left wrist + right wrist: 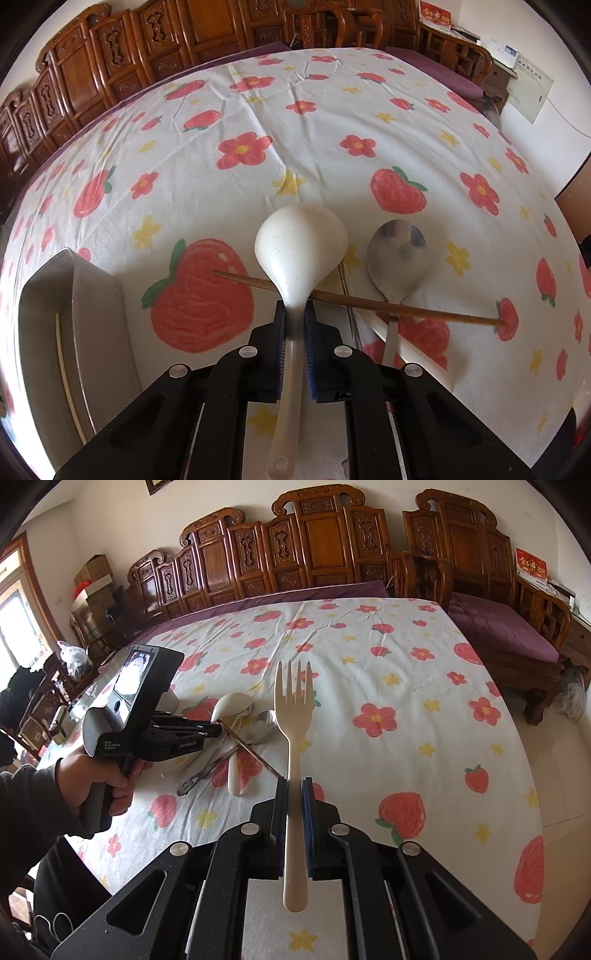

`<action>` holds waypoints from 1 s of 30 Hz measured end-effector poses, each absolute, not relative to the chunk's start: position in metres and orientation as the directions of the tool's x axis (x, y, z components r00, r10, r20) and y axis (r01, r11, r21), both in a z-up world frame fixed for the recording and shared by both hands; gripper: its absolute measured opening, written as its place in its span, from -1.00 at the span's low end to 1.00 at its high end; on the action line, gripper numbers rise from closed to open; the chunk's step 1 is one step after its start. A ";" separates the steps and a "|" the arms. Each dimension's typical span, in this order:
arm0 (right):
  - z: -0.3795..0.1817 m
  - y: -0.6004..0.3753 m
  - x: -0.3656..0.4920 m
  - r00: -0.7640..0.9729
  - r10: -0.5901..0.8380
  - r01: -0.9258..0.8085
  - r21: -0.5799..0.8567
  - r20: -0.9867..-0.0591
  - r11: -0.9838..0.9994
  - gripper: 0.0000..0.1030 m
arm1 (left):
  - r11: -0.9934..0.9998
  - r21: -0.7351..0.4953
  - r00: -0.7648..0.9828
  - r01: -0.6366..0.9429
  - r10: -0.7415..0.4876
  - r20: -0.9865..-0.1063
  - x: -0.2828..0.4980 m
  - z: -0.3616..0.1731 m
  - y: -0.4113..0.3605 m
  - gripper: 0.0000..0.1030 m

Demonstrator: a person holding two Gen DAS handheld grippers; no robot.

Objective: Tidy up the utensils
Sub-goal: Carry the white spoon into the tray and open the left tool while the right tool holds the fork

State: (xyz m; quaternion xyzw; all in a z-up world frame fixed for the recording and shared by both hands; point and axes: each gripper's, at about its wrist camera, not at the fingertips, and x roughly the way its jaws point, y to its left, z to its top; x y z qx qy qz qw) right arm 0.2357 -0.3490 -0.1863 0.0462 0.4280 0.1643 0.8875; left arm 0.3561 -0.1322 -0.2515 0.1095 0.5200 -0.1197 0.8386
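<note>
With both grippers closed on cutlery, the pick-up step looks done: the left gripper (294, 314) has its fingers clamped on the neck of the white ladle (301, 247), over the wooden chopstick (354, 300) beside the metal spoon (399, 254). The right gripper (294, 788) pinches the cream fork (293, 716) upright above the bench (406, 657). Next, I judge, the ladle must lift clear of the chopstick and go to the grey container (88, 295) at near left.

the metal spoon (399, 254) has its handle running down behind the left gripper's body, its end hidden. the chopstick (369, 302) passes behind the white ladle (301, 243), so its middle is covered. the grey tray (74, 332) is cut off at the lower left edge. in the right wrist view, the utensils beside the left gripper (218, 729) overlap too closely to separate.
</note>
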 end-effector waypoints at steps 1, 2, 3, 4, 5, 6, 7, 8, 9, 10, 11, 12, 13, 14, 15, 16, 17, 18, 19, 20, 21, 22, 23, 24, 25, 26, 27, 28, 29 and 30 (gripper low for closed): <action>-0.186 -0.348 0.235 0.578 0.333 -0.254 0.223 -0.745 0.941 -0.82 | 0.947 0.061 0.435 0.316 -0.087 -0.896 0.354 -0.250 -0.132 -0.84; -0.186 -0.348 0.236 0.578 0.335 -0.256 0.224 -0.745 0.940 -0.82 | 0.947 0.067 0.443 0.314 -0.084 -0.892 0.352 -0.247 -0.132 -0.84; -0.186 -0.348 0.236 0.577 0.336 -0.257 0.226 -0.745 0.940 -0.82 | 0.947 0.068 0.449 0.313 -0.084 -0.890 0.350 -0.244 -0.131 -0.84; -0.186 -0.346 0.236 0.576 0.339 -0.259 0.228 -0.744 0.939 -0.82 | 0.948 0.065 0.461 0.311 -0.090 -0.883 0.346 -0.238 -0.130 -0.84; -0.186 -0.346 0.236 0.576 0.341 -0.261 0.228 -0.743 0.938 -0.82 | 0.948 0.063 0.467 0.311 -0.095 -0.879 0.345 -0.235 -0.130 -0.84; -0.185 -0.345 0.235 0.576 0.343 -0.264 0.228 -0.742 0.937 -0.82 | 0.949 0.059 0.473 0.311 -0.100 -0.875 0.343 -0.230 -0.129 -0.84; -0.184 -0.344 0.234 0.577 0.345 -0.267 0.229 -0.740 0.936 -0.82 | 0.948 0.061 0.484 0.312 -0.103 -0.869 0.340 -0.223 -0.128 -0.84; -0.183 -0.343 0.234 0.578 0.348 -0.269 0.231 -0.738 0.935 -0.82 | 0.948 0.062 0.491 0.311 -0.105 -0.865 0.338 -0.219 -0.128 -0.84; -0.182 -0.342 0.233 0.578 0.352 -0.272 0.232 -0.736 0.934 -0.82 | 0.948 0.062 0.500 0.313 -0.108 -0.859 0.335 -0.214 -0.128 -0.84; -0.181 -0.341 0.233 0.580 0.353 -0.275 0.231 -0.734 0.933 -0.82 | 0.947 0.064 0.504 0.314 -0.109 -0.857 0.334 -0.210 -0.128 -0.84; -0.180 -0.340 0.232 0.582 0.354 -0.277 0.230 -0.732 0.933 -0.82 | 0.946 0.070 0.513 0.317 -0.109 -0.851 0.330 -0.204 -0.128 -0.84; -0.179 -0.340 0.231 0.583 0.356 -0.280 0.230 -0.730 0.932 -0.82 | 0.945 0.075 0.520 0.320 -0.109 -0.847 0.328 -0.200 -0.128 -0.84; -0.177 -0.339 0.230 0.585 0.358 -0.284 0.230 -0.727 0.931 -0.82 | 0.944 0.079 0.527 0.321 -0.109 -0.843 0.326 -0.195 -0.127 -0.84; -0.176 -0.338 0.230 0.587 0.359 -0.286 0.230 -0.725 0.930 -0.82 | 0.944 0.082 0.533 0.320 -0.107 -0.839 0.324 -0.191 -0.127 -0.84; -0.175 -0.337 0.229 0.588 0.361 -0.289 0.229 -0.724 0.930 -0.82 | 0.944 0.084 0.537 0.319 -0.107 -0.837 0.323 -0.188 -0.125 -0.84; -0.174 -0.337 0.229 0.589 0.362 -0.292 0.227 -0.723 0.929 -0.82 | 0.945 0.084 0.542 0.316 -0.107 -0.834 0.320 -0.184 -0.124 -0.84; -0.173 -0.335 0.229 0.589 0.363 -0.295 0.226 -0.722 0.928 -0.82 | 0.946 0.085 0.546 0.314 -0.107 -0.831 0.318 -0.180 -0.122 -0.84; -0.173 -0.334 0.227 0.590 0.364 -0.299 0.224 -0.721 0.928 -0.82 | 0.946 0.086 0.550 0.313 -0.106 -0.828 0.315 -0.177 -0.120 -0.84; -0.172 -0.332 0.226 0.591 0.365 -0.303 0.221 -0.720 0.927 -0.82 | 0.946 0.089 0.554 0.312 -0.105 -0.826 0.313 -0.175 -0.119 -0.84; -0.170 -0.330 0.225 0.592 0.366 -0.307 0.219 -0.718 0.926 -0.82 | 0.946 0.092 0.558 0.311 -0.103 -0.824 0.311 -0.173 -0.117 -0.84; -0.169 -0.329 0.225 0.593 0.367 -0.311 0.217 -0.717 0.925 -0.82 | 0.948 0.091 0.560 0.306 -0.103 -0.822 0.308 -0.170 -0.115 -0.84; -0.168 -0.327 0.224 0.594 0.368 -0.315 0.215 -0.715 0.925 -0.82 | 0.950 0.084 0.561 0.300 -0.104 -0.821 0.306 -0.168 -0.111 -0.84; -0.168 -0.325 0.223 0.595 0.369 -0.318 0.212 -0.714 0.924 -0.82 | 0.952 0.082 0.565 0.295 -0.104 -0.819 0.305 -0.166 -0.108 -0.84; -0.167 -0.324 0.222 0.595 0.369 -0.320 0.210 -0.714 0.924 -0.82 | 0.953 0.083 0.569 0.290 -0.103 -0.816 0.303 -0.164 -0.105 -0.84; -0.167 -0.322 0.221 0.596 0.369 -0.324 0.207 -0.713 0.923 -0.82 | 0.954 0.085 0.575 0.287 -0.101 -0.812 0.301 -0.162 -0.102 -0.84; -0.166 -0.321 0.221 0.596 0.369 -0.326 0.205 -0.713 0.923 -0.82 | 0.956 0.085 0.579 0.282 -0.098 -0.810 0.299 -0.160 -0.099 -0.84; -0.166 -0.319 0.220 0.596 0.369 -0.329 0.203 -0.713 0.922 -0.82 | 0.958 0.083 0.581 0.276 -0.098 -0.808 0.297 -0.158 -0.094 -0.84; -0.166 -0.316 0.219 0.598 0.367 -0.332 0.196 -0.713 0.922 -0.82 | 0.959 0.083 0.583 0.272 -0.096 -0.806 0.295 -0.157 -0.090 -0.84; -0.166 -0.313 0.218 0.599 0.367 -0.336 0.192 -0.712 0.922 -0.82 | 0.959 0.086 0.586 0.270 -0.093 -0.805 0.293 -0.155 -0.087 -0.84; -0.165 -0.312 0.217 0.599 0.368 -0.340 0.190 -0.711 0.921 -0.82 | 0.960 0.090 0.589 0.266 -0.088 -0.803 0.292 -0.154 -0.083 -0.84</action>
